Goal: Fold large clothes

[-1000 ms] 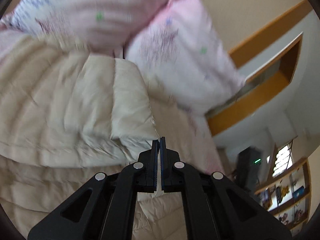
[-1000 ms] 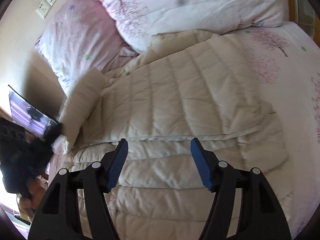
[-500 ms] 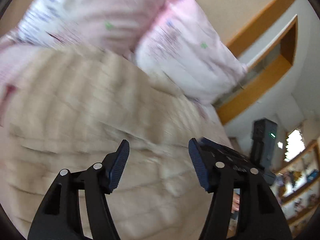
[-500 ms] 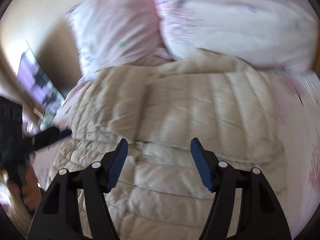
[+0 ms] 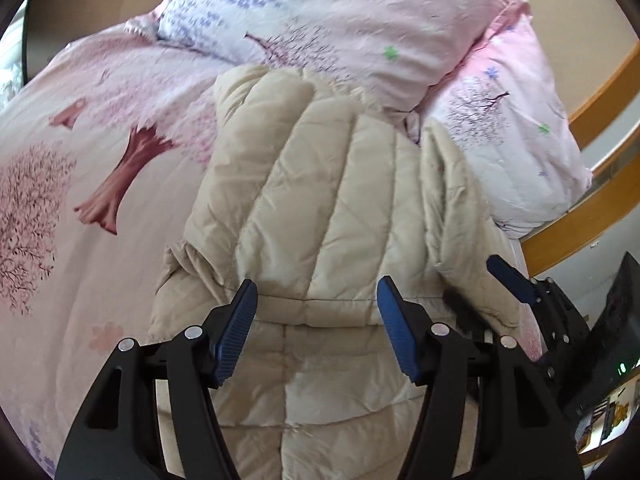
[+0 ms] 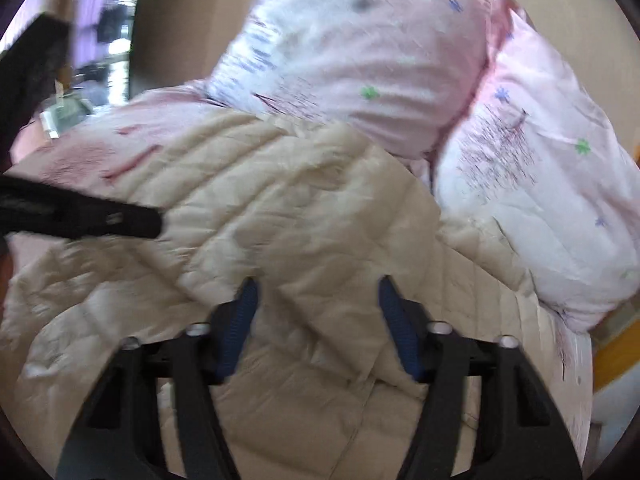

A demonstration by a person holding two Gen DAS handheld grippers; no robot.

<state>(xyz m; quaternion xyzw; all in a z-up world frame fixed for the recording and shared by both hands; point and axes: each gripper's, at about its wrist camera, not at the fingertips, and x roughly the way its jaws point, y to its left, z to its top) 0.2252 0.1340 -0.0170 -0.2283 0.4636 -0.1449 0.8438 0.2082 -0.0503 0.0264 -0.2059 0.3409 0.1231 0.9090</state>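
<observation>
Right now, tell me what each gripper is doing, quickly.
Left gripper: open, holding nothing, above the beige puffer jacket.
Right gripper: open, holding nothing, a jacket fold between its fingers.

Black left gripper, ribbed blue pads, seemingly silver screws.

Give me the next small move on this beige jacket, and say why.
Probably lower the open left gripper onto the jacket's near hem and pinch it. Both grippers are open, holding nothing, and the folded jacket still lies long toward the pillows.
</observation>
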